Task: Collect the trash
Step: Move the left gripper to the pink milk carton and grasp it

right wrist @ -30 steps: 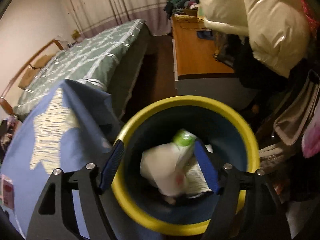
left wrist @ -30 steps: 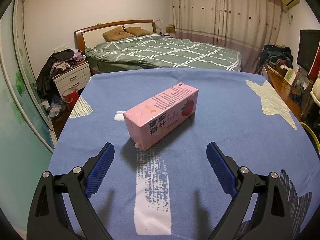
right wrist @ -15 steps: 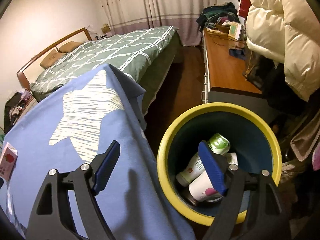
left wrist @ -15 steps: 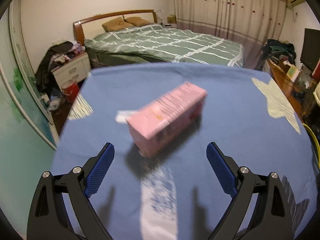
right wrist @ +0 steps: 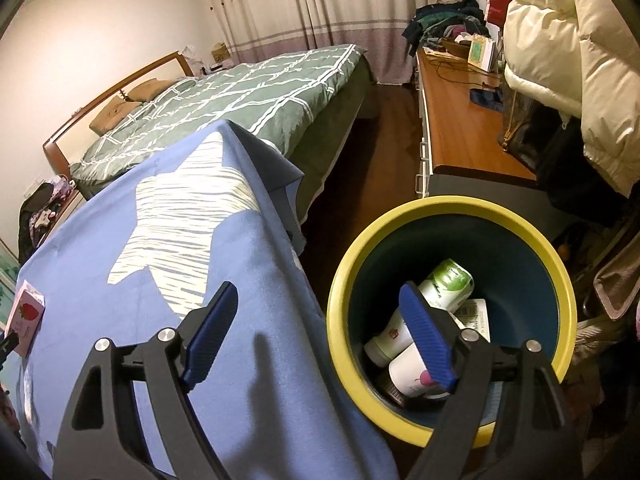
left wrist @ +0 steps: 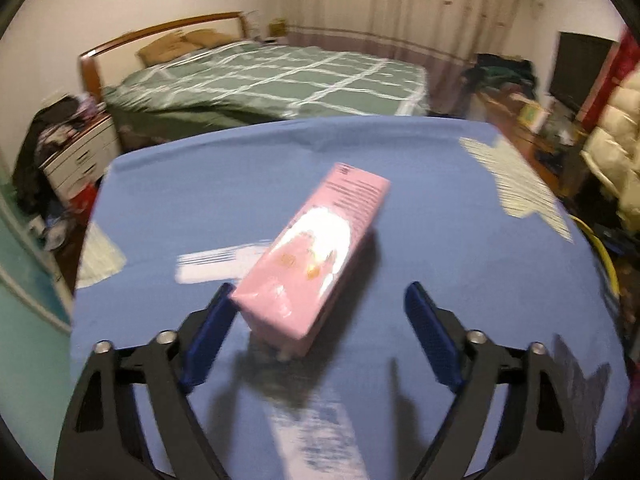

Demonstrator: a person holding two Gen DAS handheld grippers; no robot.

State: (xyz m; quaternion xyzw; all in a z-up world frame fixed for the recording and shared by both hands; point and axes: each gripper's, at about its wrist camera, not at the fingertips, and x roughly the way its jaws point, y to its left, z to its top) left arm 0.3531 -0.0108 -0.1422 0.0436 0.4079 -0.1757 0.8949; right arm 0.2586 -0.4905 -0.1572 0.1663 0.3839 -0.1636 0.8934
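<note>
One carton left on the tabletop, the rest already in the bin.

Through the left wrist view, I see the pink carton lying on its side on the blue-covered tabletop, not yet picked up. My left tongs are closing with the carton's near end between them; the left pad looks to be at the carton's corner, the right pad is well clear, so I judge no grip yet. Through the right wrist view, my right tongs are opening and hold nothing, straddling the tabletop's edge and the yellow-rimmed bin, where several bottles already lie. The carton shows at the far left.
</note>
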